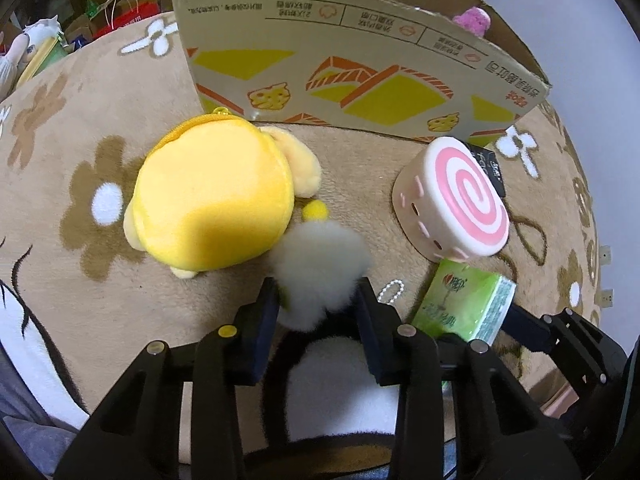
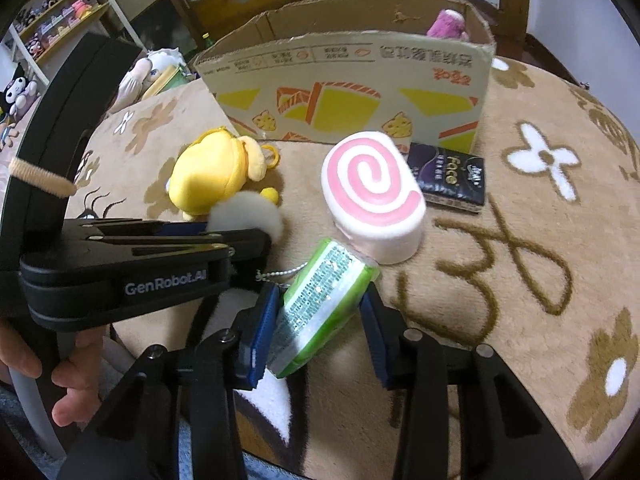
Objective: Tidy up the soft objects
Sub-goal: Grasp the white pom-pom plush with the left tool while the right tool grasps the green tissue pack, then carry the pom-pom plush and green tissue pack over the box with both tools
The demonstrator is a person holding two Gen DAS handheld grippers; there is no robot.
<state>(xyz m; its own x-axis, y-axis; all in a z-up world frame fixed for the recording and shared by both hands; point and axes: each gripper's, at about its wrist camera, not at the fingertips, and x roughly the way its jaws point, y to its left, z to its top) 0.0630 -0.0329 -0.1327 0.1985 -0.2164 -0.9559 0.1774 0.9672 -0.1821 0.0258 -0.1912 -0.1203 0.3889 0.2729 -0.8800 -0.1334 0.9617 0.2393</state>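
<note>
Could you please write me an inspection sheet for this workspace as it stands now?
Surface: beige flower-print blanket.
Job's things: yellow plush, white pompom, swirl roll, green tissue pack and dark tissue pack lie before the cardboard box; a pink plush is in the box.
Clutter: bead chain by the green pack.
Grippers: left tool shut on the pompom; right tool open around the green pack, left pad touching.
Cables: nothing seen.
Surroundings: toy shelves and bags behind.
</note>
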